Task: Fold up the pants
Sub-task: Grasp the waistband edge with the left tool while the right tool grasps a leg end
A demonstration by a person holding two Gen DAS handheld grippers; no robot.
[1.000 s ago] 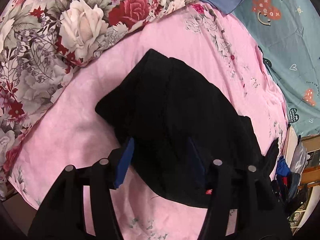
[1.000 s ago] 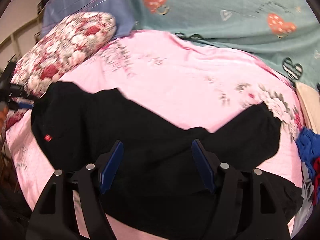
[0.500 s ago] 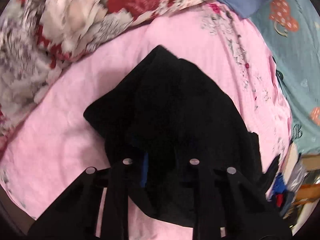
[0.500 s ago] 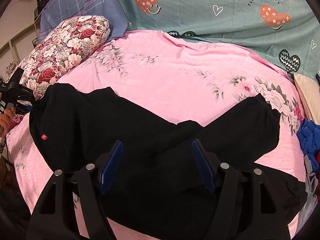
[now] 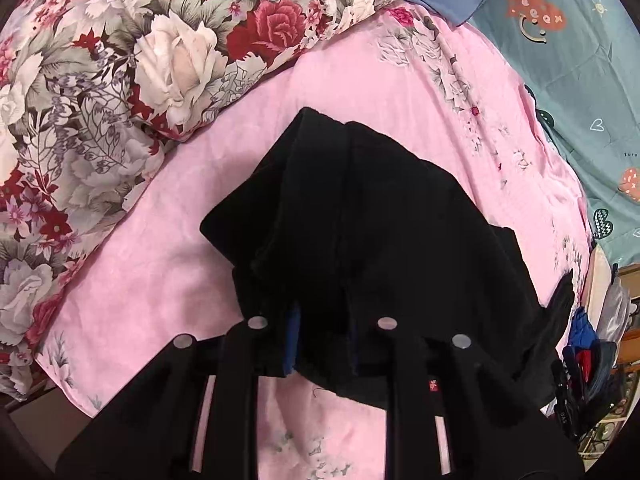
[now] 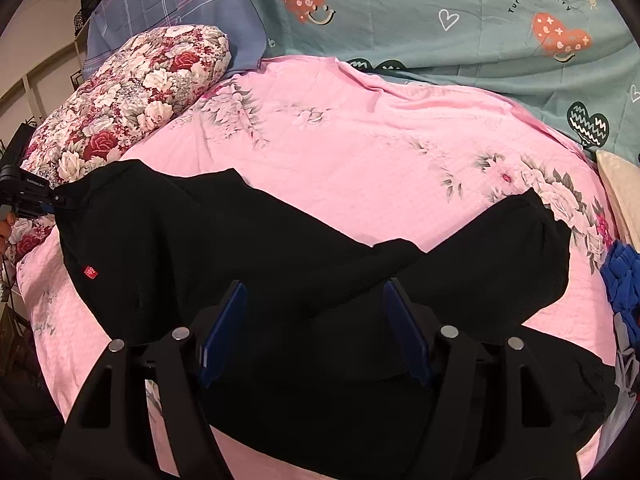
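So the black pants [image 6: 224,240] are spread across the pink floral bedsheet [image 6: 360,152], lying crumpled with one leg running off to the right of the right gripper [image 6: 316,320] and ending in a cuff near the sheet's edge. That right gripper has its jaws wide apart with nothing pinched, both blue pads hanging right over the dark fabric, which fills the gap between them and carries on underneath. Off to its far left, the left gripper [image 6: 28,200] sits at the waistband end. In the left wrist view, the left gripper [image 5: 324,340] has its jaws drawn in close around a bunched fold of the pants [image 5: 360,220], with cloth packed between the fingers and one blue pad [image 5: 291,336] just peeking out on the left side, so it's got a grip on the fabric. The cloth rises away from those jaws into a peaked ridge straight ahead. A small red tag [image 6: 90,272] shows on the pants left of the right jaws. A floral quilt [image 5: 120,80] is bunched up ahead and left of the left jaws, and a teal sheet with hearts [image 6: 460,20] lies beyond the right jaws.
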